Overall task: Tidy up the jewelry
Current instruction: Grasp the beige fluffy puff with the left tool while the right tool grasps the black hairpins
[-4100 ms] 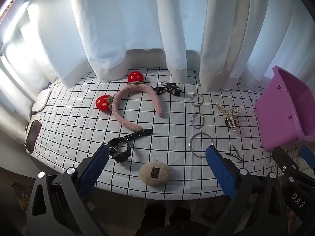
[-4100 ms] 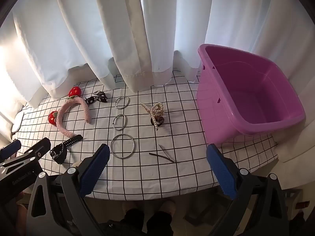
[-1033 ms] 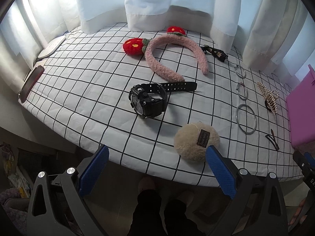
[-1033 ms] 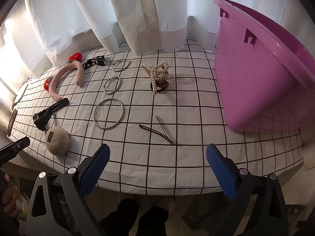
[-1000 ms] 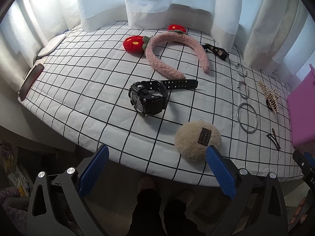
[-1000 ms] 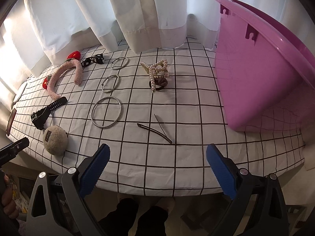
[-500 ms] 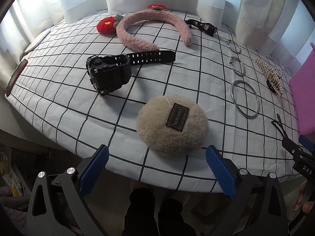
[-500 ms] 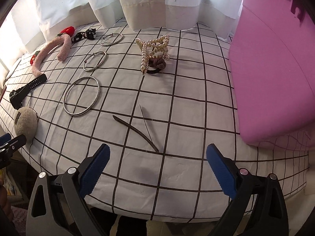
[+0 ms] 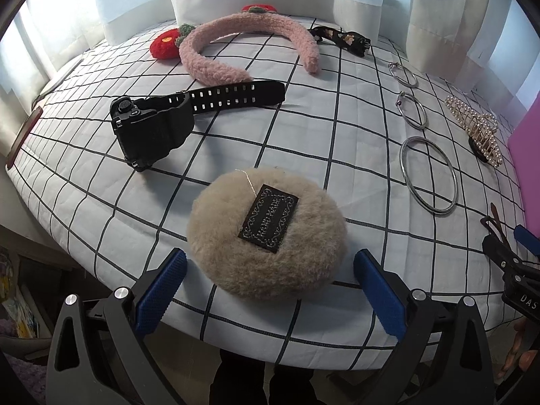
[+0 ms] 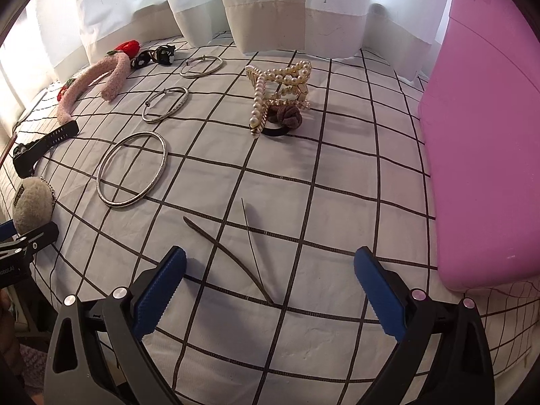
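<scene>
My left gripper (image 9: 268, 285) is open, its blue pads either side of a beige fluffy pouch (image 9: 266, 236) at the table's near edge. Behind it lie a black watch (image 9: 158, 128), a pink fuzzy headband (image 9: 216, 64) with red strawberries, three silver bangles (image 9: 428, 175) and a pearl hair claw (image 9: 479, 131). My right gripper (image 10: 270, 287) is open, low over a thin dark hair clip (image 10: 233, 256). The pearl claw (image 10: 280, 94) on a brown hair tie (image 10: 285, 118) lies beyond it. The pink bin (image 10: 486, 141) stands to the right.
A white checked cloth (image 9: 303, 135) covers the table, which ends just below both grippers. White curtains (image 10: 287, 6) hang at the back. A black bow clip (image 9: 341, 38) lies beside the headband. A phone (image 9: 23, 135) sits at the far left edge.
Both grippers have dropped and moved forward. The left now flanks the fluffy pouch; the right has come down close over the thin hair clip. Nothing on the table has moved.
</scene>
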Demonstrator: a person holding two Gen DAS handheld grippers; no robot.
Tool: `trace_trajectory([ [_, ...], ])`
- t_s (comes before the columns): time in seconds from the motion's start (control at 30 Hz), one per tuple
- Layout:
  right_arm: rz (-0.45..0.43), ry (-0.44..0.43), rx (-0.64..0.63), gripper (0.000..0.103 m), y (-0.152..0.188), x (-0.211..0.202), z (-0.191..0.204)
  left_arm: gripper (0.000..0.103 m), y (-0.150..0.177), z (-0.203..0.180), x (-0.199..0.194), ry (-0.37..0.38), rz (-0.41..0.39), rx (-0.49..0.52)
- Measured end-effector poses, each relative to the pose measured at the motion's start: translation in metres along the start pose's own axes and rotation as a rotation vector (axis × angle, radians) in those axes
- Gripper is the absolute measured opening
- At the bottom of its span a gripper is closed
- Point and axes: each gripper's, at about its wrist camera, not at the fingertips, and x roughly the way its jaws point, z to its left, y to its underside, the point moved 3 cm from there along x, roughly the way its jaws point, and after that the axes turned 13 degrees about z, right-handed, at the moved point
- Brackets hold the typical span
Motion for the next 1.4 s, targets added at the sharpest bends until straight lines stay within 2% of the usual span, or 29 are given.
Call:
trace_trajectory([
  [0.3,-0.075,-0.007,-0.017,0.094,0.006,-0.001,0.001,0.098,0.001,-0.003,0.001,-0.005,-0.067,-0.002],
  [0.53,-0.044,-0.011,-0.020,0.094,0.003,-0.001,0.001,0.097,0.001,-0.003,-0.001,-0.003,-0.073,0.005],
  [0.63,-0.045,-0.007,-0.023,0.092,0.004,-0.001,0.003,0.093,0.001,-0.004,-0.002,0.003,-0.077,0.021],
  [0.7,-0.054,-0.016,-0.037,0.087,0.005,-0.003,0.006,0.084,0.003,-0.007,-0.005,0.008,-0.089,0.038],
  [0.8,-0.072,-0.027,-0.084,0.068,0.008,-0.008,0.015,0.069,0.004,-0.011,-0.008,0.015,-0.103,0.061],
  [0.83,-0.076,-0.029,-0.101,0.056,0.009,-0.009,0.019,0.068,0.004,-0.012,-0.009,0.015,-0.104,0.067],
  [0.87,-0.080,-0.031,-0.119,0.040,0.009,-0.011,0.023,0.066,0.004,-0.013,-0.009,0.017,-0.103,0.070],
  [0.9,-0.082,-0.026,-0.136,0.034,0.008,-0.012,0.027,0.065,0.004,-0.013,-0.010,0.018,-0.104,0.071],
  [0.93,-0.082,-0.015,-0.152,0.015,0.008,-0.013,0.031,0.064,0.004,-0.013,-0.010,0.020,-0.103,0.073],
  [1.03,-0.081,0.015,-0.170,0.013,0.007,-0.013,0.036,0.059,0.003,-0.011,-0.010,0.025,-0.101,0.079],
  [1.23,-0.075,-0.007,-0.130,0.013,0.008,-0.016,0.034,0.057,0.002,-0.009,-0.014,0.026,-0.094,0.098],
  [1.4,-0.086,-0.048,-0.081,0.013,0.009,-0.029,0.037,0.057,-0.005,-0.006,-0.030,0.045,-0.122,0.128],
])
